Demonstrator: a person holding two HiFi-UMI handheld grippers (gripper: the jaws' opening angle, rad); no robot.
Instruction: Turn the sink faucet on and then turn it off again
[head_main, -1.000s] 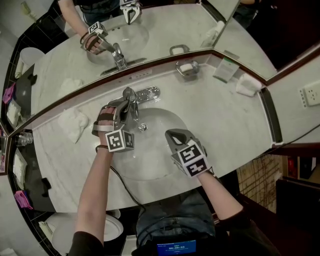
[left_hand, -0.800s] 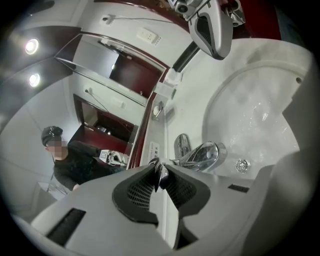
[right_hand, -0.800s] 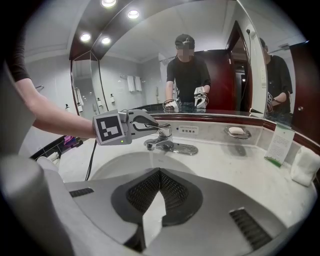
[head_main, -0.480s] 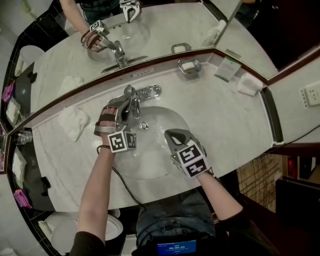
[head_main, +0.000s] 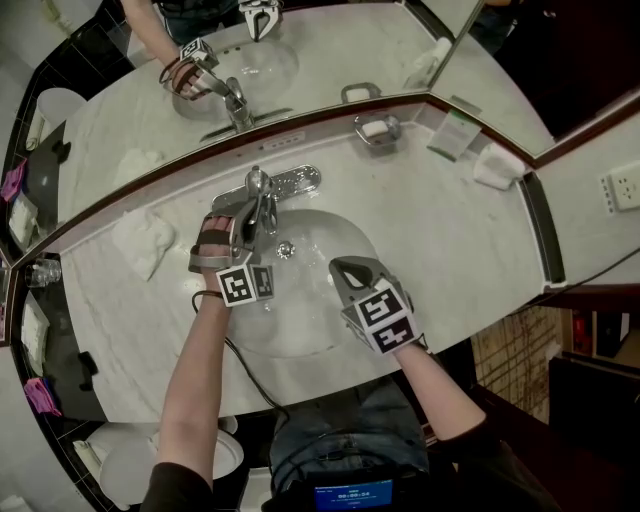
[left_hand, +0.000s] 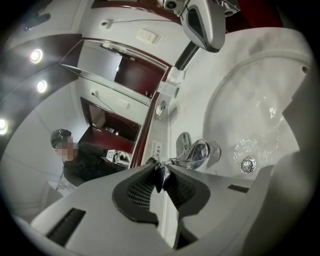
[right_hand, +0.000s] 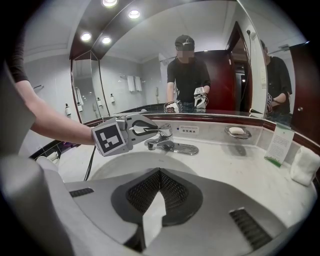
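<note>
The chrome faucet stands on its base plate at the back rim of the white basin. My left gripper is shut on the faucet's lever handle, which sits pinched between the dark pads in the left gripper view. The right gripper view shows the same grip, with the left gripper at the faucet. No stream shows under the spout there. Drops lie round the drain. My right gripper hovers over the basin's right side, shut and empty, its own jaws closed together.
A crumpled white towel lies on the marble counter at the left. A soap dish, a standing card and a folded cloth sit along the back right. Mirrors rise behind the counter.
My left gripper has tilted slightly while holding the lever. The right gripper has stayed where it was.
</note>
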